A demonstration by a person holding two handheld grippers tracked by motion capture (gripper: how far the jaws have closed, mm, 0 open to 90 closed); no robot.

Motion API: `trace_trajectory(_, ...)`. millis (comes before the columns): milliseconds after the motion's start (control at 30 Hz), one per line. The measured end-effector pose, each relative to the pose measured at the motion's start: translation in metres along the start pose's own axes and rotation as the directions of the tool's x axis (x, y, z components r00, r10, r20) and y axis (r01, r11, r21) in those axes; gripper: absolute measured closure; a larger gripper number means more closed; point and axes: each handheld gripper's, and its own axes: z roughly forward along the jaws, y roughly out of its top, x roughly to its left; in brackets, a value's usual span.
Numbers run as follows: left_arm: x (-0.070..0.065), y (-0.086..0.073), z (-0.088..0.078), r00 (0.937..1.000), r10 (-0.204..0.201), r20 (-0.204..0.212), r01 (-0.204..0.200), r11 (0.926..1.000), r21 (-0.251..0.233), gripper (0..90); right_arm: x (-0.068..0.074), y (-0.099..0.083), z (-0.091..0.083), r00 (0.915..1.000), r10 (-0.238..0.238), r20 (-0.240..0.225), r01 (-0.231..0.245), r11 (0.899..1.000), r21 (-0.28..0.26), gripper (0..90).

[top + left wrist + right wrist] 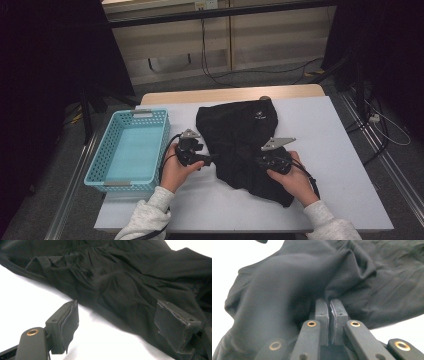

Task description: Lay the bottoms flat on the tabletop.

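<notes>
A black garment (240,135) lies crumpled on the white table (330,150), a small white logo near its far end. My left gripper (212,159) sits at the garment's left edge. In the left gripper view its jaws (120,325) stand wide open: one pad (68,320) is over bare table, the other (175,325) over the black cloth (120,285). My right gripper (252,160) rests on the garment's near middle. In the right gripper view its jaws (329,303) are pressed together, with folds of the cloth (374,285) gathered at their tips.
A light blue perforated basket (102,150) stands at the table's left side, with nothing in it. Bare white table lies right of the garment and along the front edge. Cables run over the floor behind the table.
</notes>
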Motion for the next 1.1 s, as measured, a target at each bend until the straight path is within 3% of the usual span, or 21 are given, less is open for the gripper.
trace_trajectory(133,0.001,0.001,-0.001,1.0000,-0.003,-0.003,0.003,1.0000,-0.008,20.4,0.009,0.002,0.002,0.9996,-0.026,-0.012,0.026,1.000,0.004,84.0)
trace_trajectory(233,0.001,0.000,-0.001,1.0000,-0.006,-0.003,0.006,1.0000,-0.002,20.3,0.011,0.005,0.003,0.9990,-0.044,0.011,0.044,0.999,0.006,71.5)
trace_trajectory(333,0.002,0.000,-0.003,1.0000,-0.005,-0.006,0.005,1.0000,-0.005,20.3,0.005,0.006,-0.003,0.9996,-0.018,0.022,0.019,1.000,-0.020,62.1)
trace_trajectory(433,0.003,0.000,-0.005,1.0000,-0.006,-0.007,0.006,0.9999,-0.012,20.2,-0.007,0.008,-0.013,0.9964,0.036,0.077,-0.032,0.998,-0.050,52.1)
trace_trajectory(500,0.003,0.000,-0.005,0.9999,-0.011,-0.006,0.011,0.9998,-0.014,20.3,-0.018,0.009,-0.020,0.9873,0.089,0.132,-0.079,0.994,-0.080,49.0)
trace_trajectory(567,0.004,-0.001,-0.006,0.9999,-0.011,-0.007,0.011,0.9999,-0.013,20.2,-0.026,0.008,-0.026,0.9694,0.127,0.210,-0.100,0.986,-0.134,49.1)
trace_trajectory(600,0.004,-0.001,-0.006,0.9999,-0.011,-0.007,0.011,0.9999,-0.013,20.2,-0.030,0.008,-0.026,0.9622,0.151,0.227,-0.122,0.983,-0.139,49.1)
trace_trajectory(700,0.003,-0.001,-0.005,0.9999,-0.011,-0.007,0.011,0.9999,-0.011,20.2,-0.035,0.004,-0.013,0.9522,0.178,0.248,-0.164,0.984,-0.075,49.1)
trace_trajectory(800,0.002,-0.001,-0.006,0.9999,-0.009,-0.006,0.009,0.9999,-0.010,20.2,-0.035,0.001,0.005,0.9475,0.163,0.275,-0.171,0.985,0.005,49.1)
trace_trajectory(867,0.002,-0.001,-0.007,0.9999,-0.008,-0.008,0.008,0.9999,-0.014,20.2,-0.034,0.001,0.010,0.9429,0.178,0.281,-0.183,0.983,-0.010,57.5)
trace_trajectory(900,0.003,-0.001,-0.007,0.9999,-0.008,-0.008,0.007,0.9998,-0.017,20.2,-0.034,0.003,0.009,0.9467,0.165,0.276,-0.171,0.985,-0.003,74.7)
trace_trajectory(967,0.003,-0.001,-0.009,0.9999,-0.010,-0.013,0.009,0.9998,-0.018,20.2,-0.035,0.002,0.010,0.9567,0.166,0.239,-0.169,0.986,-0.007,88.6)
trace_trajectory(1033,0.003,-0.002,-0.009,0.9998,-0.013,-0.012,0.013,0.9997,-0.019,20.2,-0.039,0.002,0.009,0.9615,0.173,0.213,-0.175,0.985,-0.012,90.0)
trace_trajectory(1100,0.003,-0.001,-0.011,0.9998,-0.012,-0.014,0.012,0.9997,-0.021,20.2,-0.044,0.004,0.005,0.9586,0.187,0.215,-0.183,0.982,-0.035,90.0)
